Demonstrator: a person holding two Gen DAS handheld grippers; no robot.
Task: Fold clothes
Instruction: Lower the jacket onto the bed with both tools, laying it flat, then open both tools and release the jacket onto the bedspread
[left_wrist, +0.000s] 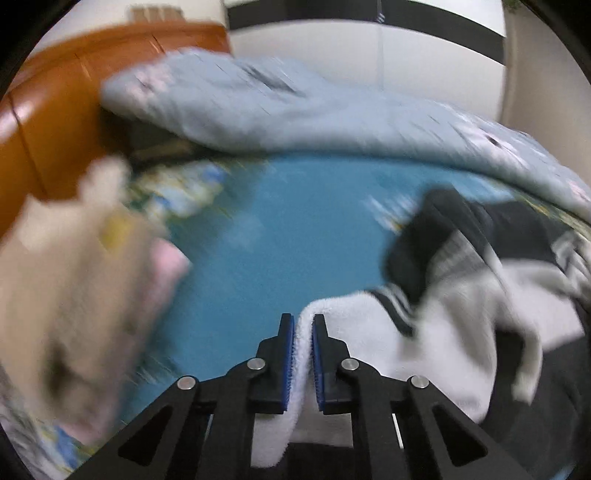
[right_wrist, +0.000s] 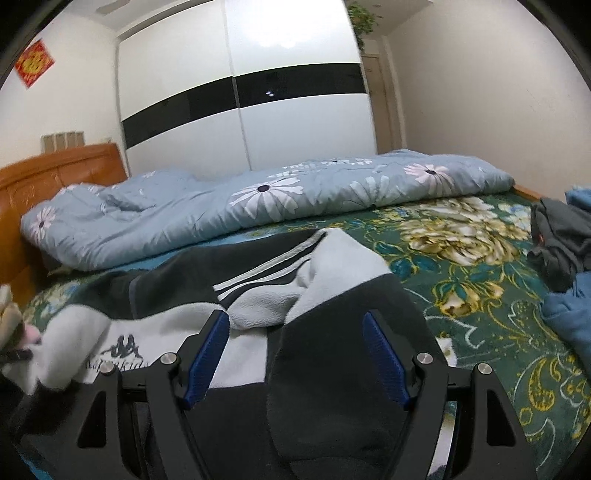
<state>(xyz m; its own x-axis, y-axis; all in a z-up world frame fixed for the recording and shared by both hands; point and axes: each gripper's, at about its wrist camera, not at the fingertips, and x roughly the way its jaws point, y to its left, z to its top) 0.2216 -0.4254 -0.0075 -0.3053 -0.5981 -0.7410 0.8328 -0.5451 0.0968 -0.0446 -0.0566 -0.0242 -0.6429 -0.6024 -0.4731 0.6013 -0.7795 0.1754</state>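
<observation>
On the bed (right_wrist: 480, 295), the left gripper (left_wrist: 303, 325) pinches the jacket's (right_wrist: 332, 295) white hem; the right gripper (right_wrist: 295, 325) gapes empty. Thin grip at twelve o'clock may slip.

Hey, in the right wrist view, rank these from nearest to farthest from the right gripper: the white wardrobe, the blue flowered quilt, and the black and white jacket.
1. Black and white jacket: lies right under the right gripper, between its open jaws.
2. Blue flowered quilt: stretched across the far side of the bed, beyond the jacket.
3. White wardrobe: against the back wall, behind the quilt.
</observation>
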